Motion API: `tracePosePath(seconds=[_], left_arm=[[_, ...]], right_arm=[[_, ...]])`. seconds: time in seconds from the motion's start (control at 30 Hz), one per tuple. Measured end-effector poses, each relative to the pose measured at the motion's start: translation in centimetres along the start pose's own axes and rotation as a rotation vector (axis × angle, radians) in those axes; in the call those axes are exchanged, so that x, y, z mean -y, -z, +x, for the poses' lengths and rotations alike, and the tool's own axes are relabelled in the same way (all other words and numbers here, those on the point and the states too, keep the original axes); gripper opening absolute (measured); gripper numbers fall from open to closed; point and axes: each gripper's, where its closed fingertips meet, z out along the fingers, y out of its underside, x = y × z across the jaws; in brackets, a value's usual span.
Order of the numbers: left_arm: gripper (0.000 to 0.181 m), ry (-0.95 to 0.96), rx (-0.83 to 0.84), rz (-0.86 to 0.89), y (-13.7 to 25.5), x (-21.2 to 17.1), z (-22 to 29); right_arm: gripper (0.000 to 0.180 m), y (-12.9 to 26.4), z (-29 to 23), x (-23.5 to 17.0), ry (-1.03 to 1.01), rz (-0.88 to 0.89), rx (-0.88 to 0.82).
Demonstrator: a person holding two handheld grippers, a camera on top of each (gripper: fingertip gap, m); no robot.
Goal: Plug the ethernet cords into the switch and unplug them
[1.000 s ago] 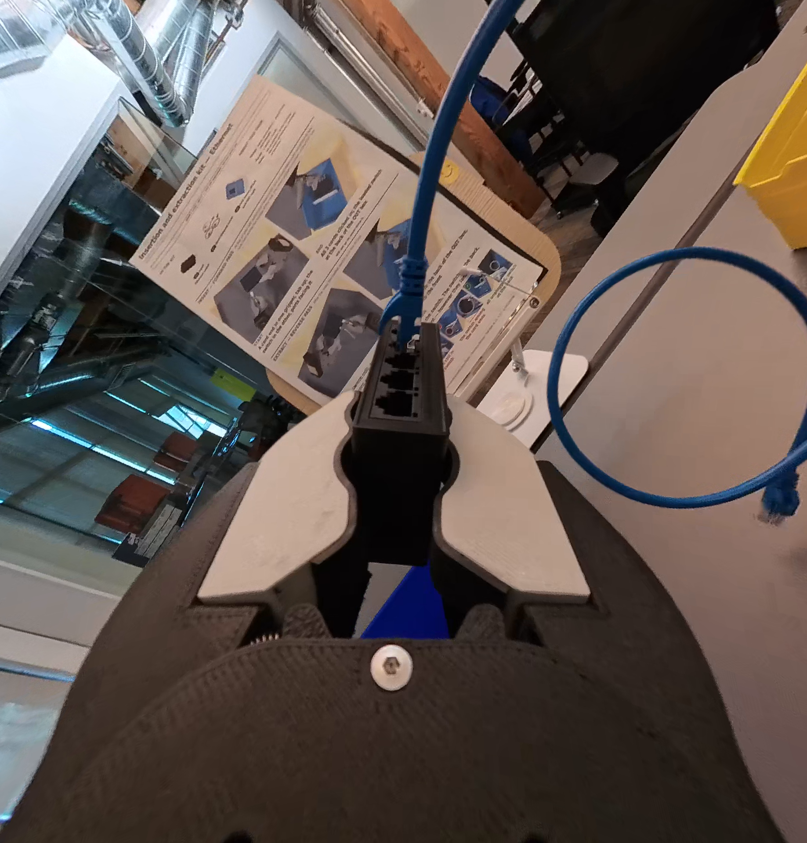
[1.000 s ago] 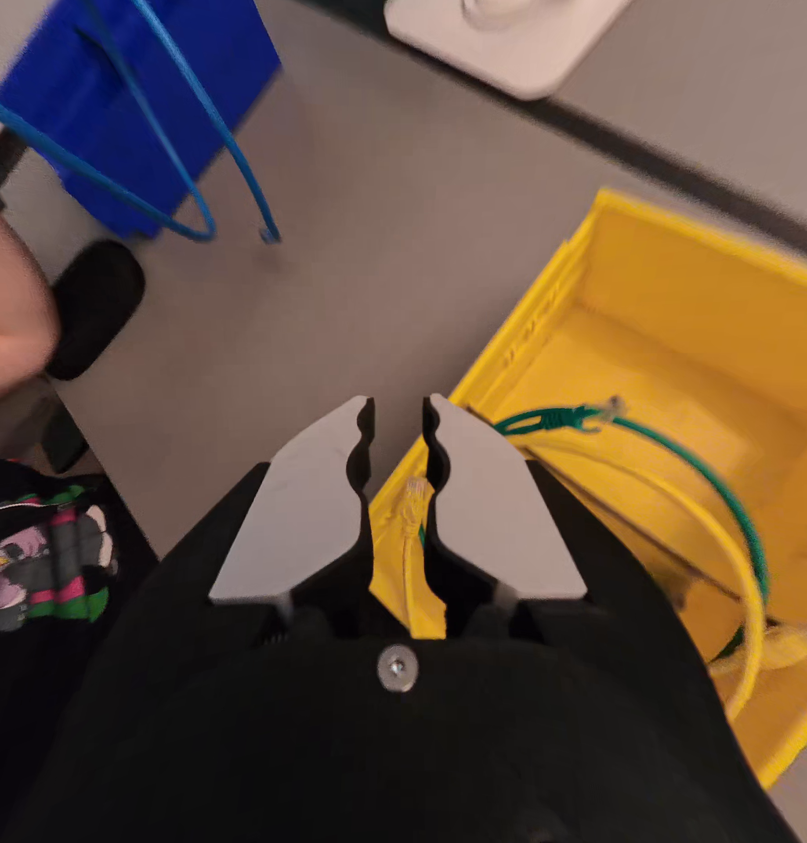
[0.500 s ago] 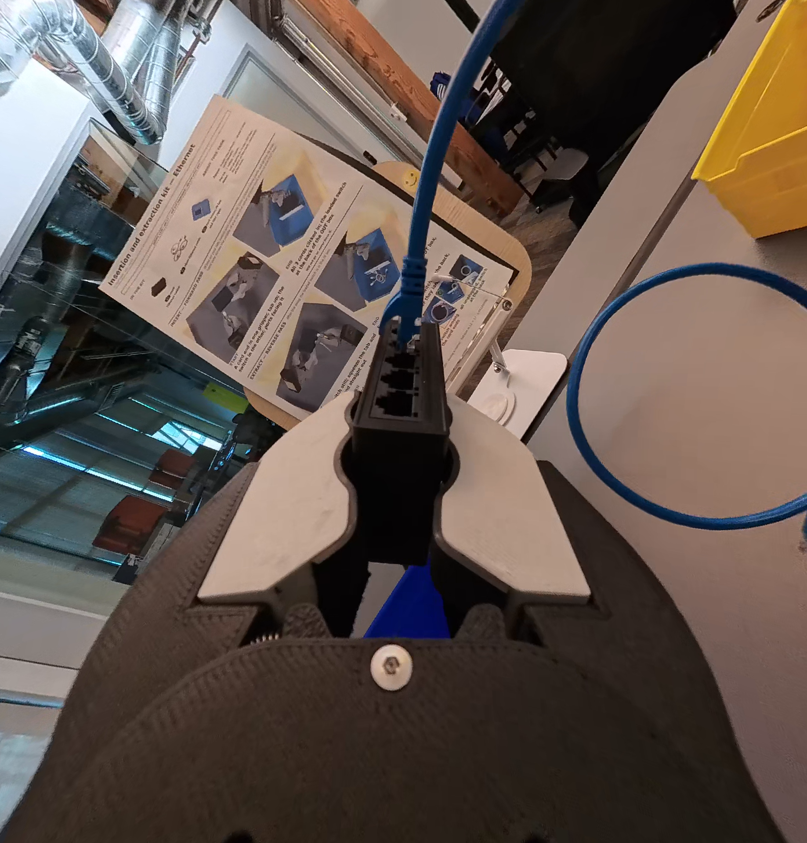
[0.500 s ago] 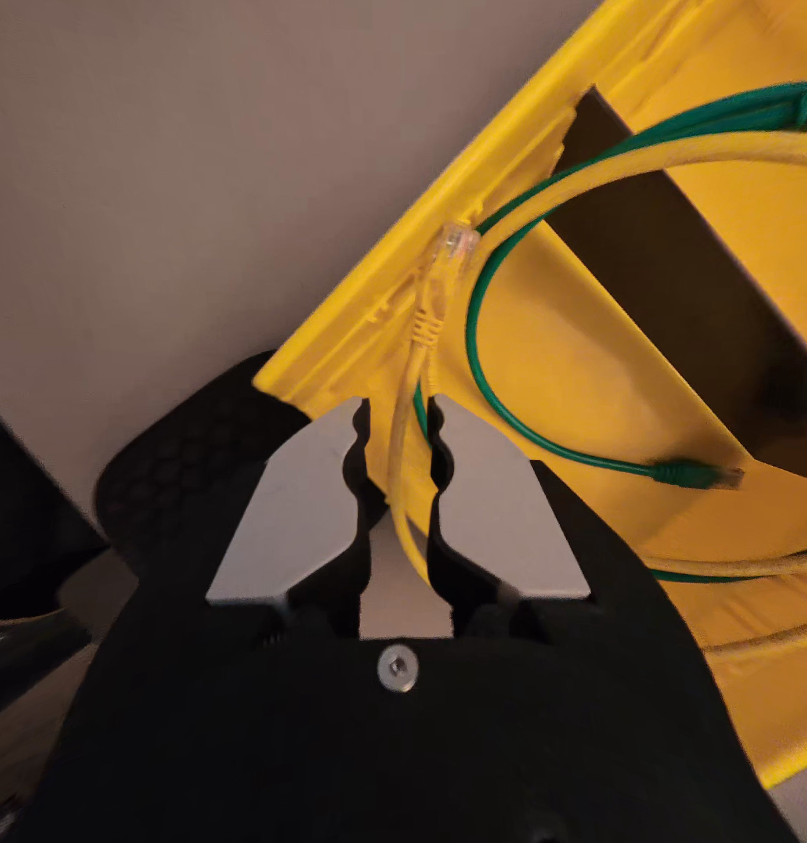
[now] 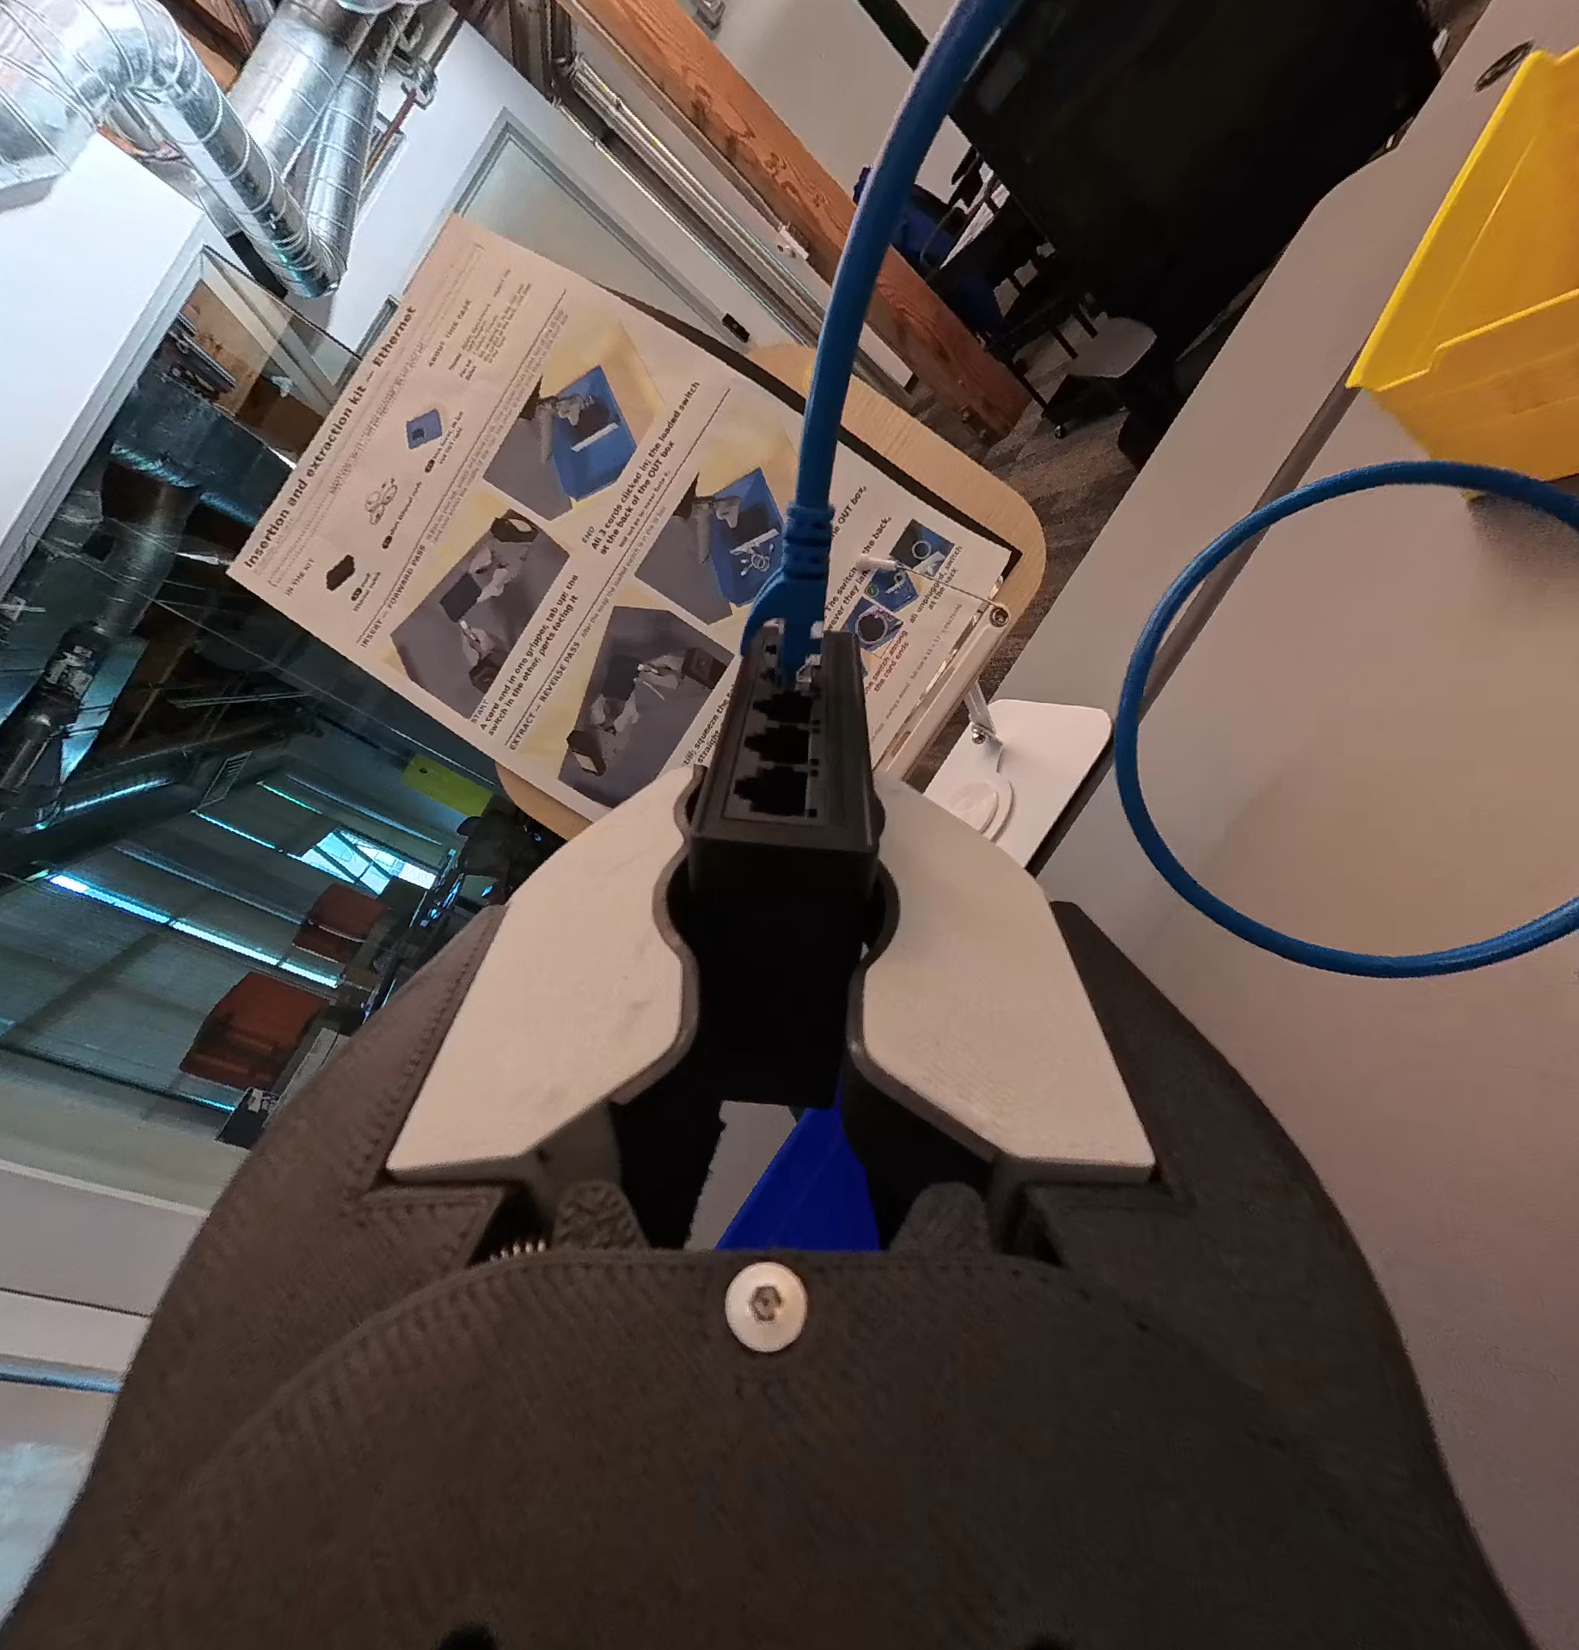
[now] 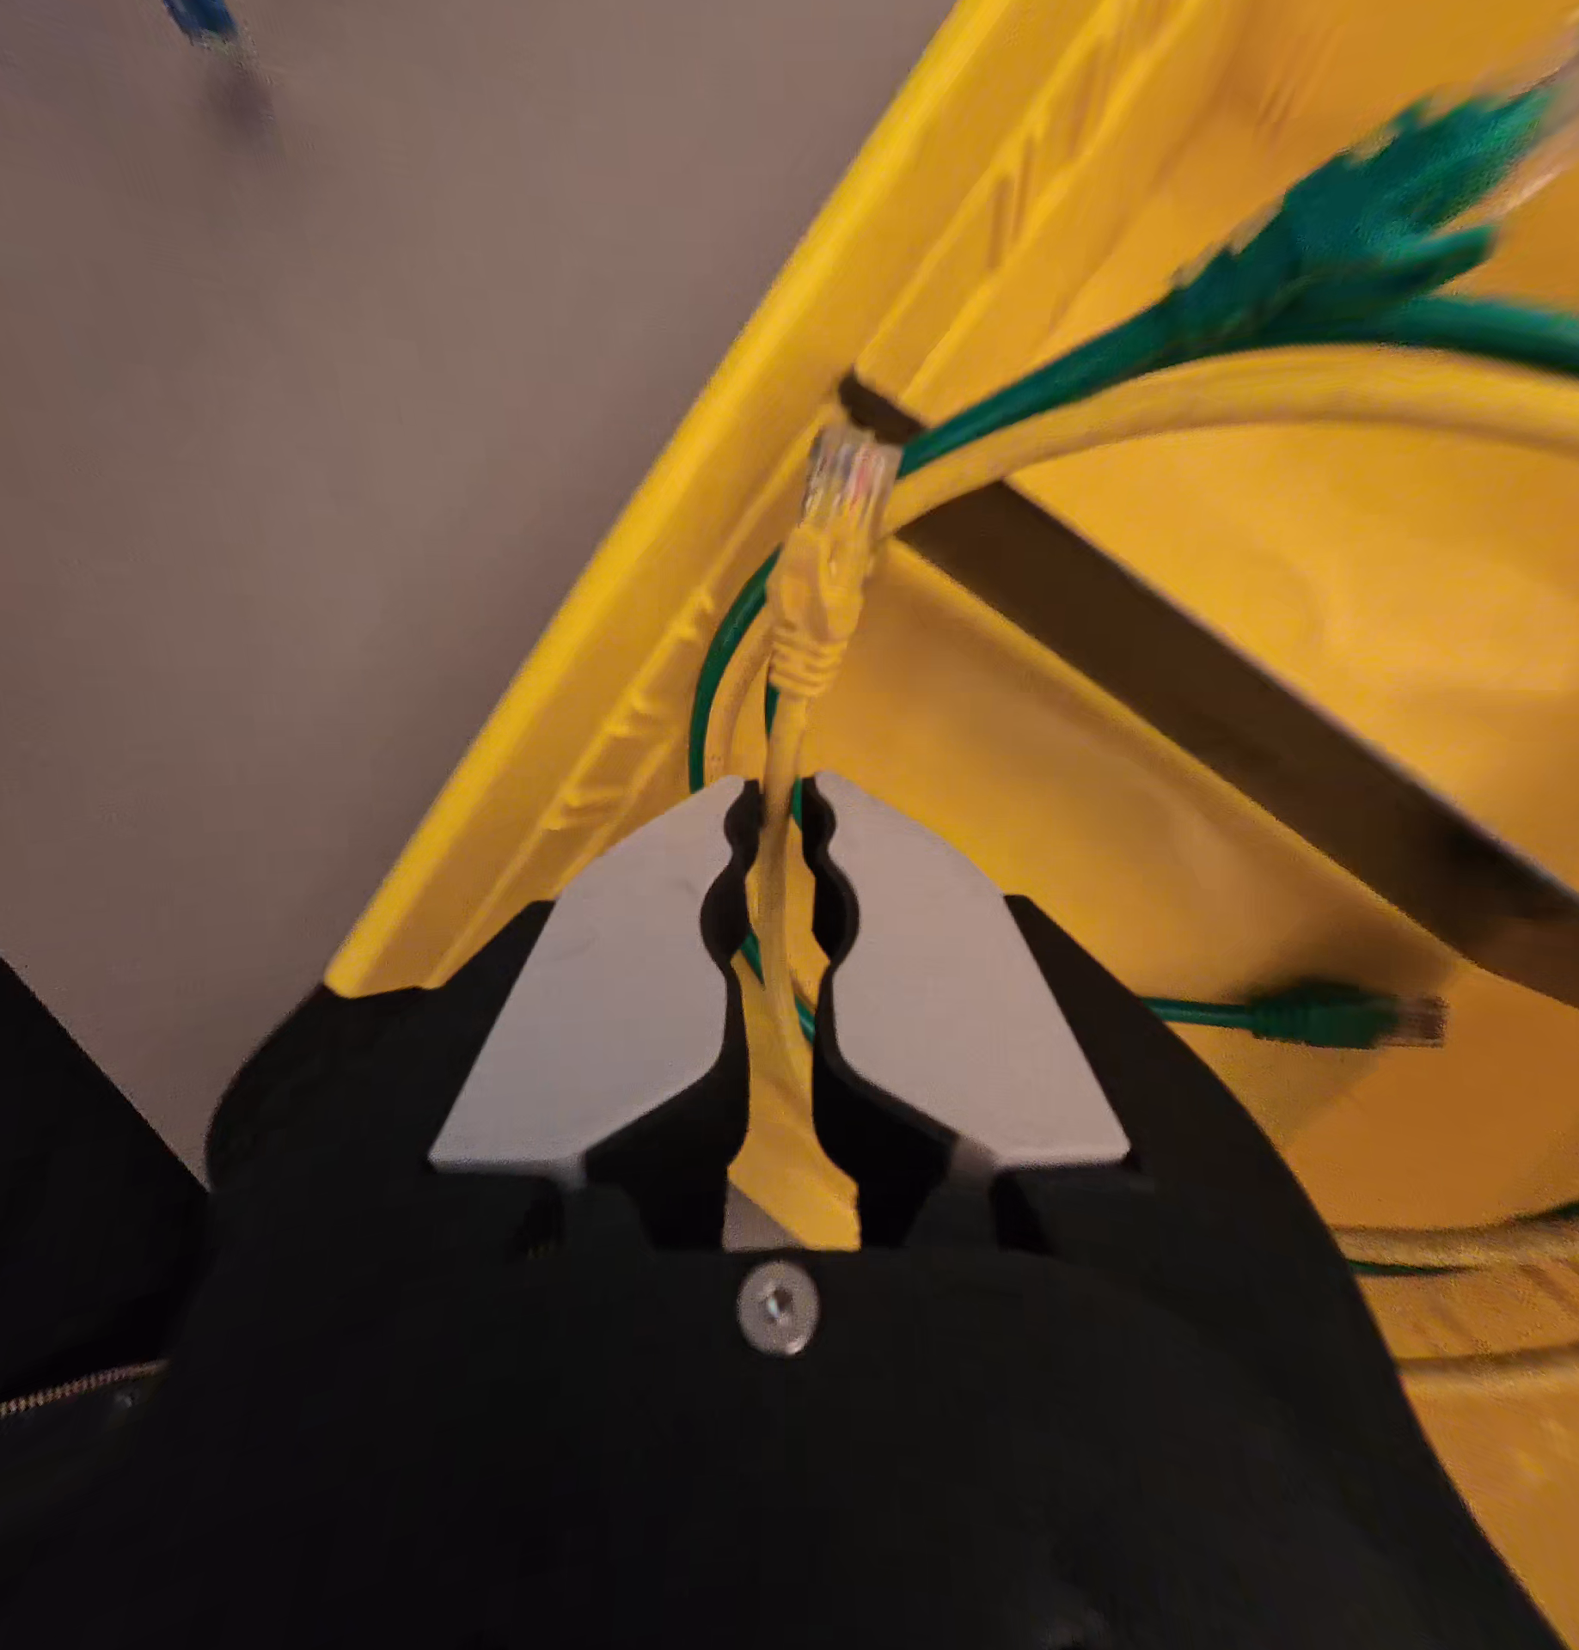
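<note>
My left gripper [image 5: 785, 799] is shut on the black switch [image 5: 781, 902] and holds it up off the table, ports facing up. A blue ethernet cord [image 5: 808, 554] is plugged into the farthest port; it rises out of view, and a blue cord loops over the table at the right [image 5: 1134, 804]. The nearer ports look empty. My right gripper [image 6: 778, 790] is inside the yellow bin [image 6: 643, 625], closed narrowly on a yellow ethernet cord [image 6: 790, 741] just behind its clear plug [image 6: 848, 482]. A green cord [image 6: 1303, 241] lies beside it, its other plug [image 6: 1330, 1018] farther right.
The yellow bin also shows in the left wrist view [image 5: 1518, 295], on the grey table [image 5: 1393, 1161]. An instruction sheet [image 5: 518, 536] stands on a white stand [image 5: 1035, 759] behind. A blue box [image 5: 803, 1179] is below the switch. A dark divider [image 6: 1214, 705] crosses the bin. There is about 45 cm between the tips of the two grippers.
My right gripper swung from over the table into the yellow bin, moved onto the yellow cord and narrowed its jaws around it. The left gripper tilted slightly, still holding the switch.
</note>
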Motion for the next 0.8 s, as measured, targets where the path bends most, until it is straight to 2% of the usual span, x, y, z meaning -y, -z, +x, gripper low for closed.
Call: tracePosePath(seconds=[0.07,0.13,0.2,0.27,0.37,0.47,0.53,0.6,0.7,0.8], left_arm=[[0.029,0.000,-0.001,0.015,0.0,0.1,0.1],[0.029,-0.013,-0.007,0.043,-0.1,0.4,0.3],[0.029,-0.039,-0.019,0.098,-0.1,1.0,0.9],[0.029,-0.076,-0.051,0.159,0.0,1.9,1.9],[0.029,-0.142,-0.089,0.252,0.4,3.4,3.6],[0.029,-0.188,-0.112,0.349,1.2,5.2,5.1],[0.029,-0.203,-0.126,0.412,2.0,6.4,5.9],[0.029,-0.202,-0.149,0.451,2.7,7.4,6.5],[0.028,-0.216,-0.168,0.464,3.2,8.0,7.1],[0.028,-0.223,-0.184,0.466,3.4,8.3,7.5]], right_arm=[[0.015,-0.4,-0.2,-0.3,0.041,0.015,-0.008],[0.023,0.7,-0.1,0.9,0.054,0.109,-0.034],[0.029,3.3,0.4,2.9,0.080,0.223,-0.140],[0.029,7.1,0.4,5.5,0.181,0.330,-0.321],[0.035,13.6,-5.4,11.9,0.482,0.653,-0.512],[0.048,17.1,-14.6,16.7,0.807,0.925,-0.568],[0.048,17.3,-18.9,18.8,1.026,0.968,-0.651],[0.045,15.6,-20.8,20.4,1.211,0.898,-0.715],[0.040,12.4,-23.9,21.6,1.331,0.847,-0.589],[0.030,11.5,-26.8,22.5,1.440,0.828,-0.569]])
